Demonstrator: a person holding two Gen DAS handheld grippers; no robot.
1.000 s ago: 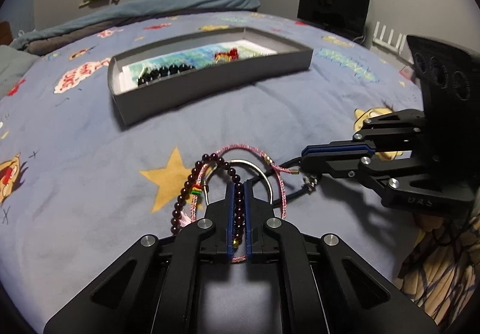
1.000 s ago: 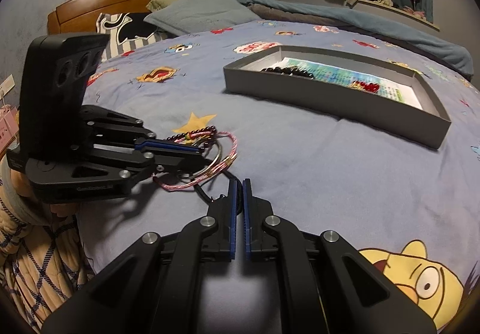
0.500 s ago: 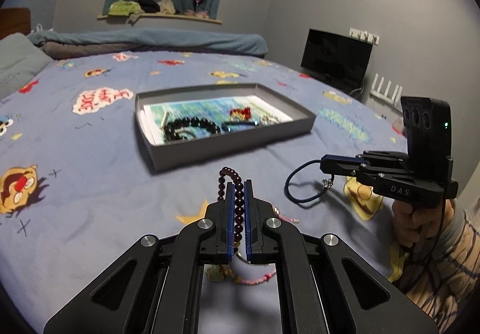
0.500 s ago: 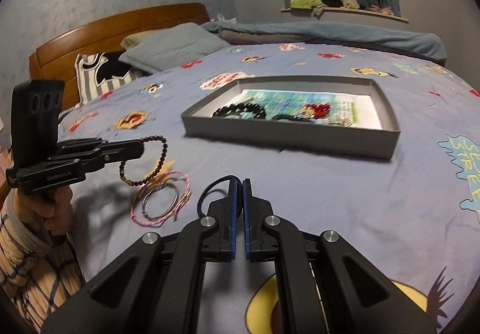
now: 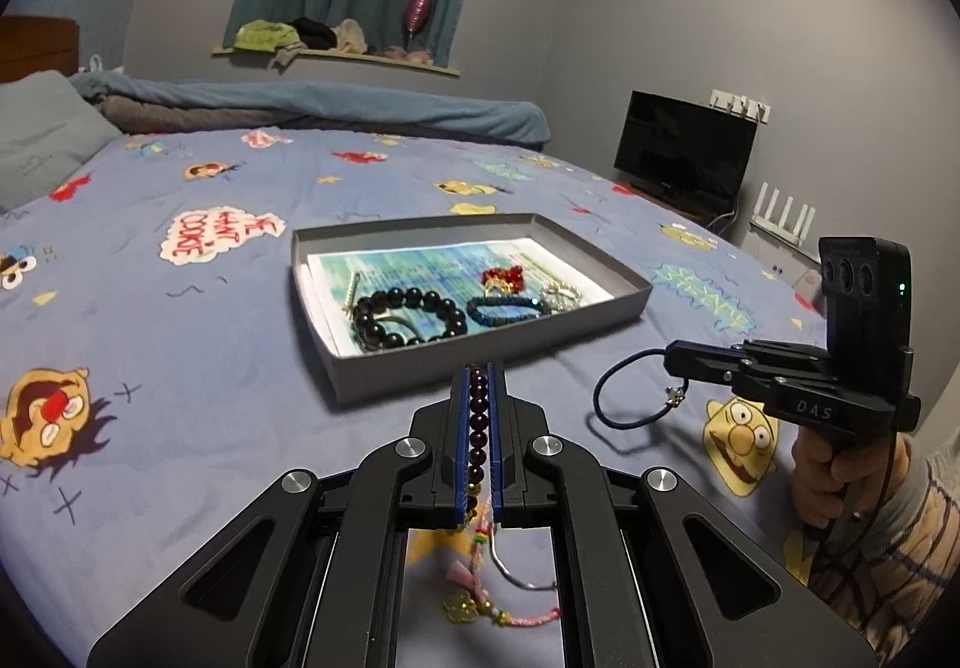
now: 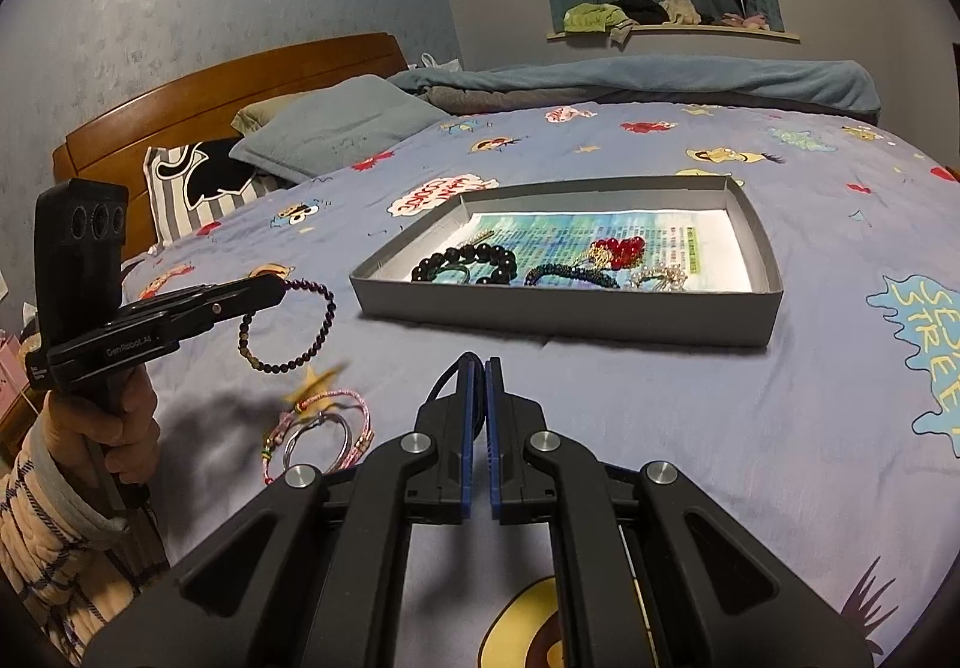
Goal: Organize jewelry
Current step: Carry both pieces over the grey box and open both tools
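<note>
My left gripper (image 5: 478,368) is shut on a dark purple bead bracelet (image 5: 478,416), which hangs from it above the bed in the right wrist view (image 6: 288,326). My right gripper (image 6: 478,362) is shut on a dark blue cord bracelet (image 5: 630,398), held in the air; its cord shows beside the left finger (image 6: 447,383). The grey tray (image 5: 480,362) lies ahead on the bed and holds a black bead bracelet (image 5: 408,317), a teal braided bracelet (image 5: 504,308), a red bead piece (image 5: 501,278) and a silver piece (image 5: 561,296).
A pink cord bracelet (image 6: 324,422) and a silver bangle (image 6: 318,443) lie on the blue cartoon sheet (image 6: 720,428) below my left gripper. Pillows (image 6: 336,128) and a wooden headboard (image 6: 228,92) stand at the bed's head. A TV (image 5: 684,152) stands beyond the bed.
Both grippers have risen from the pile and moved toward the tray. The left lifted the purple beads, the right lifted the blue cord. The pink cord and bangle stayed on the sheet.
</note>
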